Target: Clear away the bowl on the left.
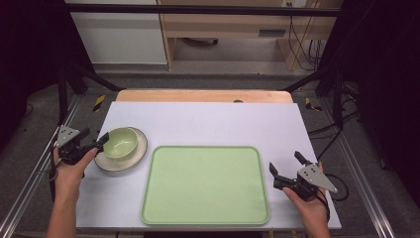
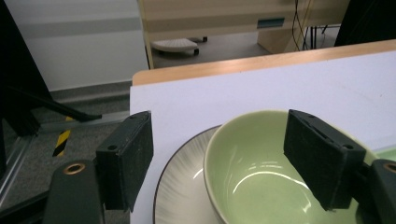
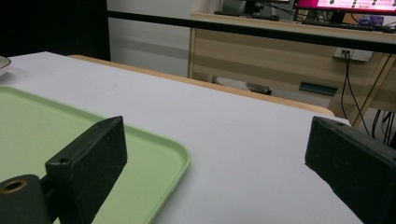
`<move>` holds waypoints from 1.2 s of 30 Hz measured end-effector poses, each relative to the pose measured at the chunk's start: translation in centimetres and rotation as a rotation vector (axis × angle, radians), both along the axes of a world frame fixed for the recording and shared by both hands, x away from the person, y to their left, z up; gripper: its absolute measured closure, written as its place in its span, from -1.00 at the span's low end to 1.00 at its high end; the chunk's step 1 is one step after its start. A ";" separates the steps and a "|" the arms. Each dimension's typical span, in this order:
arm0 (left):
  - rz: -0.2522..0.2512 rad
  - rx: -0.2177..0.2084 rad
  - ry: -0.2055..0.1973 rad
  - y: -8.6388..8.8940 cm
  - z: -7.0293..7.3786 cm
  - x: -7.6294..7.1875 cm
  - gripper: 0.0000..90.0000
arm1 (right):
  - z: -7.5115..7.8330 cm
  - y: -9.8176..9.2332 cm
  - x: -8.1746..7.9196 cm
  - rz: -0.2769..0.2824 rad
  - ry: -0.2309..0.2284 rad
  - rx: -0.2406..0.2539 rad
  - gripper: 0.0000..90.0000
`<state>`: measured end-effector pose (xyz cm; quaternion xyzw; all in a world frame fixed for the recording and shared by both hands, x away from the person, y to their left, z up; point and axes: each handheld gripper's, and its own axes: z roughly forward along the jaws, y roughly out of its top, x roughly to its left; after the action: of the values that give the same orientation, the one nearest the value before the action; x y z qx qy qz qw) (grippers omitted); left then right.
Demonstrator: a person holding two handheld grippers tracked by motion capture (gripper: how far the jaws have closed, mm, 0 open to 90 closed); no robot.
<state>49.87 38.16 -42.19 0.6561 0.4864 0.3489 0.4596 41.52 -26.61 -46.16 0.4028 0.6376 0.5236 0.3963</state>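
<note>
The jaws of the left gripper [image 1: 101, 140] stand apart astride the near-left rim of the green bowl [image 1: 120, 143], one pad outside the wall and one over the hollow, neither pressing yet so far as the left gripper view [image 2: 219, 163] tells. The jaws of the right gripper [image 1: 286, 167] stand wide with nothing between them.

Taking the green tray [image 1: 205, 186] as landmark: the bowl sits just off its far-left corner, resting on a pale plate [image 1: 133, 159] with a dark rim, and that plate nearly touches the tray's edge. The right gripper hovers just off the tray's right side.

The bowl [image 2: 261, 172] looks glazed ceramic: stiff, fairly heavy for its size, smooth and likely slippery, and apt to chip if knocked. Its wall is thin enough to fit between the pads, so the rim is the sensible place to pinch, one pad inside and one outside, seated deep rather than on the lip. Held at one side, it will probably want to tip, so the grip should be firm. The plate [image 2: 187, 186] beneath is loose and may shift if the bowl drags.
</note>
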 end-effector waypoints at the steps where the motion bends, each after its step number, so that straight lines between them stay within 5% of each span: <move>1: 0.001 0.009 0.013 0.0 -0.1 0.0 -0.46 | 0.0 0.0 0.0 0.000 0.000 0.000 -0.87; 4: 0.031 0.001 0.079 -0.2 -0.4 0.3 -0.37 | 0.1 0.0 0.0 0.001 -0.003 0.002 -0.87; 7: 0.034 -0.003 0.090 -0.3 -0.6 0.4 -0.31 | 0.0 0.0 0.0 0.002 0.000 0.000 -0.86; 16: 0.061 0.037 0.221 -1.0 -1.8 1.0 -0.12 | 0.0 -0.1 0.0 0.005 -0.001 0.006 -0.86; 36: 0.074 0.030 0.268 -1.0 -2.0 1.1 0.02 | 0.0 0.2 -0.1 0.056 -0.006 0.006 -0.89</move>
<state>51.01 37.19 -44.16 0.6851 0.5621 0.2823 0.3675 41.39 -26.41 -46.12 0.3843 0.6457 0.5378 0.3823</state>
